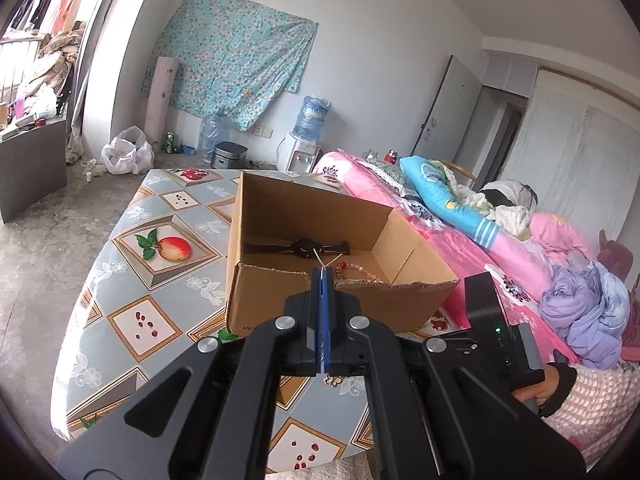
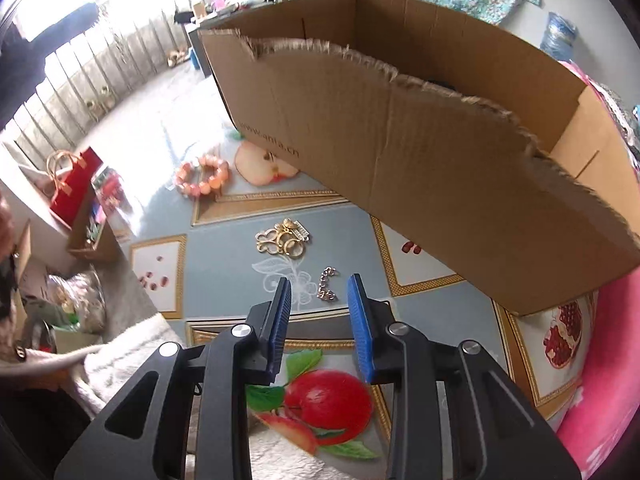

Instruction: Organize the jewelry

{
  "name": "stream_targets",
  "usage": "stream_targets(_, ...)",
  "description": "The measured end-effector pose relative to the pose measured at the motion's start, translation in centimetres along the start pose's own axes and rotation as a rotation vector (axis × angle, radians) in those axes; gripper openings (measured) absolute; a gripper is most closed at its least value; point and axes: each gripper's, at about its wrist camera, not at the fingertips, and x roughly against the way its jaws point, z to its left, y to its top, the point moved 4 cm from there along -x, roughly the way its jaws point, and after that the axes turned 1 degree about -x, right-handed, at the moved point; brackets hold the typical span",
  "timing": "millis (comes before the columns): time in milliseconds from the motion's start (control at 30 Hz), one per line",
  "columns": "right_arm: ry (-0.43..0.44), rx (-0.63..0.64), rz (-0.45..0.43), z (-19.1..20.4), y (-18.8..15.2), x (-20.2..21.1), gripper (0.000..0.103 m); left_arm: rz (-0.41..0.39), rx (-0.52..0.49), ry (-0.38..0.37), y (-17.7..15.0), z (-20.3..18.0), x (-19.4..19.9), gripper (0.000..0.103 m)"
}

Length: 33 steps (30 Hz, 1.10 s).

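Right gripper [image 2: 320, 292], jaws parted and empty above the small silver chain [image 2: 327, 284] on the fruit-patterned tablecloth [image 2: 224, 280] beside the open cardboard box [image 2: 400, 140], should descend squarely until both blue pads straddle the links before closing.

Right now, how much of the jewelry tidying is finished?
Partly. A watch and a beaded bracelet already lie in the cardboard box. The shut left gripper pinches a thin chain over it. The open right gripper holds nothing; a silver chain, gold brooch and pink bracelet remain on the table.
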Motion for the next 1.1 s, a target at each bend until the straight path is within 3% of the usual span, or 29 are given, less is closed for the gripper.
stream_targets(133, 0.001, 0.040, 0.039, 0.0, -0.4, -1.4, 0.019, -0.001, -0.003, 0.020, -0.2, 0.3, -0.1, 0.000)
stream_targets(167, 0.010, 0.034, 0.049, -0.2, -0.2, -1.6, 0.007, -0.001, -0.003, 0.024, -0.2, 0.4, -0.2, 0.000)
stream_targets(267, 0.020, 0.017, 0.061, -0.7, 0.0, -1.8, 0.004, -0.003, 0.002, 0.031, -0.2, 0.7, -0.4, 0.000)
stream_targets(467, 0.082, -0.078, 0.015, -2.0, 0.7, -0.3, 0.003, -0.004, 0.015, 0.038, -0.2, 1.4, -0.8, 0.000)
stream_targets(767, 0.107, -0.127, -0.107, -2.9, 2.7, 5.5, 0.003, -0.011, 0.021, 0.035, 0.1, 1.7, -1.0, 0.000)
stream_targets(967, 0.117, -0.100, -0.252, -2.4, 6.6, 10.7, 0.003, -0.029, 0.002, -0.009, 1.7, 1.2, -1.2, 0.000)
stream_targets(1100, 0.103, -0.101, -0.318, -3.6, 10.4, 12.4, 0.003, 0.000, -0.036, -0.045, 3.9, 0.3, -3.0, 0.000)
